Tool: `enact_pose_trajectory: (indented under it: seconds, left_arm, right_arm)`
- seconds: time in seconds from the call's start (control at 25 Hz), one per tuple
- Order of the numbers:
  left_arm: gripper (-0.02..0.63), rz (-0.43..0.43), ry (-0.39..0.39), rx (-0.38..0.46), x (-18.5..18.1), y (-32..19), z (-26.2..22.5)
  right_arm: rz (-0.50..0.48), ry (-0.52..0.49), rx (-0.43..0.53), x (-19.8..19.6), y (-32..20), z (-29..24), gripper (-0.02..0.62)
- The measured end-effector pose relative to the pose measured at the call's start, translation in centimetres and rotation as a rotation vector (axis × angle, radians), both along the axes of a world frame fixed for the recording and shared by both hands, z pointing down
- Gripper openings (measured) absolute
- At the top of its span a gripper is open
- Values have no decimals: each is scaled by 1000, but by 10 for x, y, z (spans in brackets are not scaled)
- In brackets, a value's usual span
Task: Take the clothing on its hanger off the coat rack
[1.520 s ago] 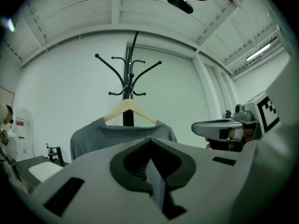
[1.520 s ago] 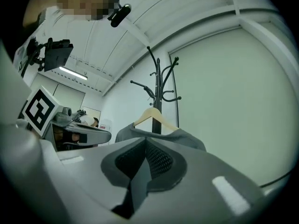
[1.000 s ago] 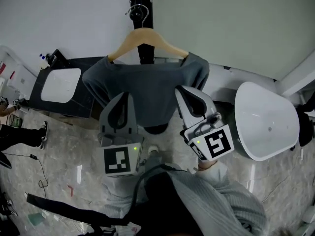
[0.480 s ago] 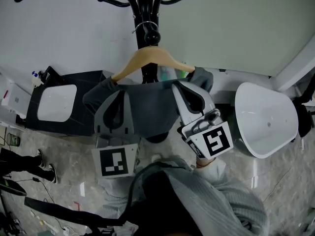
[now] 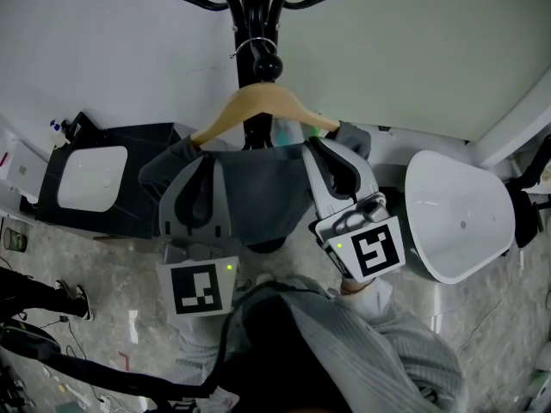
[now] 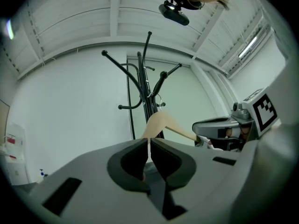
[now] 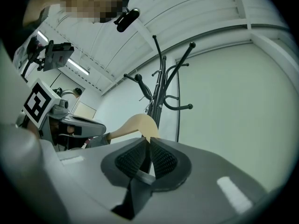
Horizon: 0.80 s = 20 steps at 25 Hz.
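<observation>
Dark grey sweater (image 5: 258, 188) on pale wooden hanger (image 5: 258, 106), centre frame, hooked on black coat rack (image 5: 250, 15). Left gripper (image 5: 205, 163), right gripper (image 5: 315, 151): jaws pressed together at sweater's shoulders.

The dark grey top (image 5: 258, 188) hangs on its pale wooden hanger (image 5: 255, 106), shoulders draped over both sloping arms, cloth bunched at the left shoulder, the body dropping down in front of the pole. The hanger's wire hook (image 5: 254, 41) is looped on the black coat rack (image 5: 250, 7), right by a round knob (image 5: 268, 63) and just below the curved pegs. So it's not off the rack yet, and the hanger sits level, both ends at much the same height.
</observation>
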<state>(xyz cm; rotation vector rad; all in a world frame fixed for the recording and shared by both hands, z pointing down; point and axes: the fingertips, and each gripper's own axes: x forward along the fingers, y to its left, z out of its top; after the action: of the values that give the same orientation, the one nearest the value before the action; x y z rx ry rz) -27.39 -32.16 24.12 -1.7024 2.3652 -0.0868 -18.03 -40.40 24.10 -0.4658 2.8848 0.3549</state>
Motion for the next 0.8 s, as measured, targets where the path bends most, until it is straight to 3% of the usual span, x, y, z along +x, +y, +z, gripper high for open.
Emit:
enact_pose_trajectory:
  seconds: [0.28, 0.6, 0.8]
  left_arm:
    - [9, 9, -62, 16, 8, 1, -10]
    - [180, -20, -240, -97, 6, -5, -11]
    - [212, -93, -364, -193, -6, -15, -7]
  right_arm:
    - [8, 7, 58, 4, 0, -9, 43]
    - [75, 100, 189, -2, -4, -13, 160]
    - [129, 205, 263, -11, -12, -9, 210]
